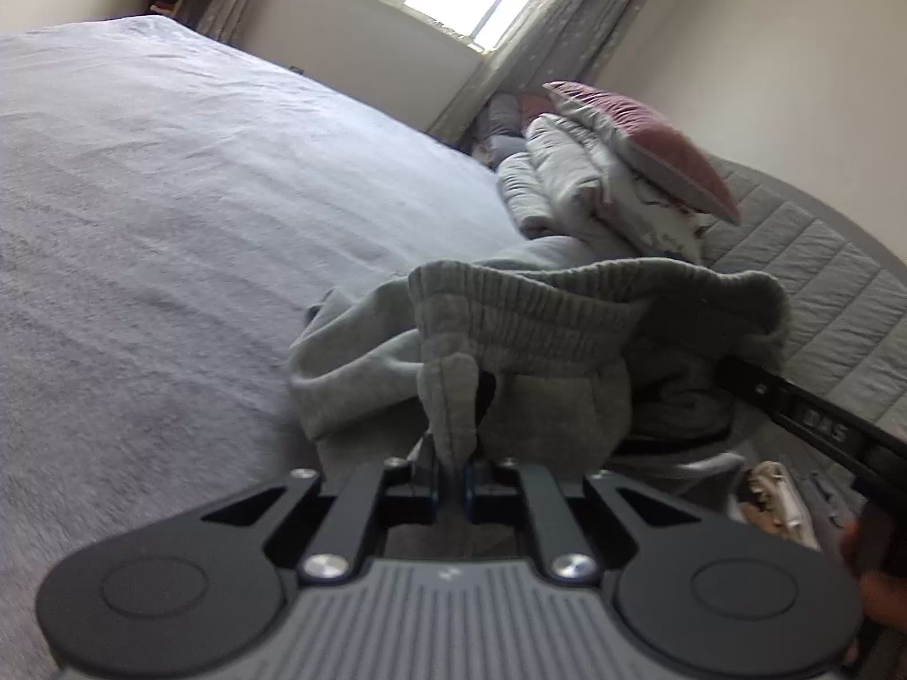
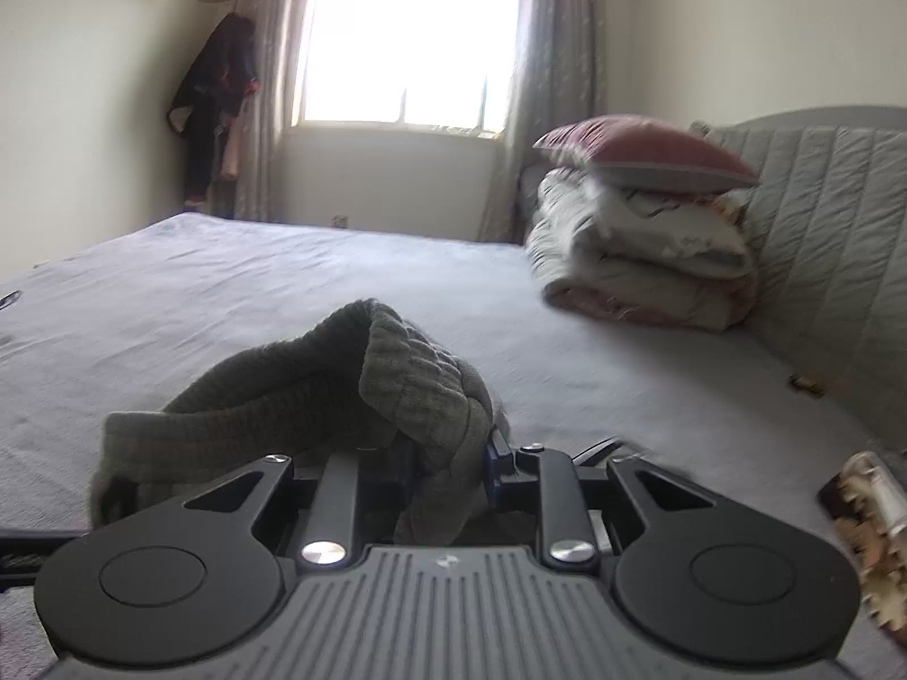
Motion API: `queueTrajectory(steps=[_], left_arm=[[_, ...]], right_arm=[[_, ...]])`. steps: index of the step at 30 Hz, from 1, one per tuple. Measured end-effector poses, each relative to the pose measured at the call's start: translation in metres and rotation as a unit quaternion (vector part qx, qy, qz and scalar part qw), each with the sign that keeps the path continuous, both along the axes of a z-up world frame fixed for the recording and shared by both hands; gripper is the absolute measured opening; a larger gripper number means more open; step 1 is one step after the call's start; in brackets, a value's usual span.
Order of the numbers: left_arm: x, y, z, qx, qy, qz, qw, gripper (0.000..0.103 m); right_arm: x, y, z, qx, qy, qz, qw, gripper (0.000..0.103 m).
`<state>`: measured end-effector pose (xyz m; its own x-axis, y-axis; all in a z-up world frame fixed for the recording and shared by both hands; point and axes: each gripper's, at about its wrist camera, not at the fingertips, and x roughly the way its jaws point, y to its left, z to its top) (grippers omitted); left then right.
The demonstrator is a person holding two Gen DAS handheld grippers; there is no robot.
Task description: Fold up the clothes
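A grey knit garment (image 1: pixel 510 340) with a ribbed waistband hangs bunched above the pale blue bed sheet (image 1: pixel 170 198). My left gripper (image 1: pixel 453 470) is shut on a thin fold of its fabric, which rises straight up from between the pads. The ribbed band stretches to the right toward the other gripper's black arm (image 1: pixel 805 413). In the right wrist view, the same grey garment (image 2: pixel 351 385) is bunched in front of the camera, and my right gripper (image 2: pixel 448 470) is shut on a thick wad of its ribbed band. The fingertips of both grippers are buried in cloth.
Folded quilts topped by a maroon pillow (image 2: pixel 640 153) are stacked against the quilted grey headboard (image 2: pixel 839 226). A bright window (image 2: pixel 414 39) with curtains faces me, and dark clothes (image 2: pixel 215 102) hang in the left corner. A patterned object (image 2: pixel 867 515) lies at the right edge.
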<state>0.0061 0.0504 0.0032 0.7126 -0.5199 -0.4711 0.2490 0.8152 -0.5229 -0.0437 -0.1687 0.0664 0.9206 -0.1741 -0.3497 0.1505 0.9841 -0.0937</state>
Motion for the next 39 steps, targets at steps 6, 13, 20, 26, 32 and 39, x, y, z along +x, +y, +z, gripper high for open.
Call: queueTrajectory(steps=[6, 13, 20, 26, 32, 39], left_arm=[[-0.044, -0.018, 0.028, -0.019, -0.038, -0.04, 0.9983, 0.007], [-0.095, -0.03, 0.058, -0.05, -0.079, -0.087, 0.9919, 0.007], [-0.127, -0.029, 0.083, -0.09, -0.097, -0.116, 0.9844, 0.007], [-0.131, -0.024, 0.08, -0.087, -0.103, -0.111, 0.9846, 0.008], [-0.116, -0.001, 0.067, -0.082, -0.082, -0.072, 0.9906, 0.008], [-0.094, 0.038, 0.05, -0.08, -0.05, -0.009, 0.9955, 0.008]], right_arm=[[-0.02, -0.028, 0.027, 0.003, -0.023, -0.025, 0.999, 0.024], [-0.047, -0.054, 0.059, -0.02, -0.052, -0.032, 0.998, 0.023], [-0.063, -0.062, 0.088, -0.042, -0.075, -0.023, 0.996, 0.023], [-0.056, -0.051, 0.099, -0.065, -0.079, 0.002, 0.995, 0.024], [-0.021, -0.022, 0.086, -0.08, -0.065, 0.035, 0.994, 0.024], [0.026, 0.026, 0.073, -0.079, -0.047, 0.089, 0.992, 0.026]])
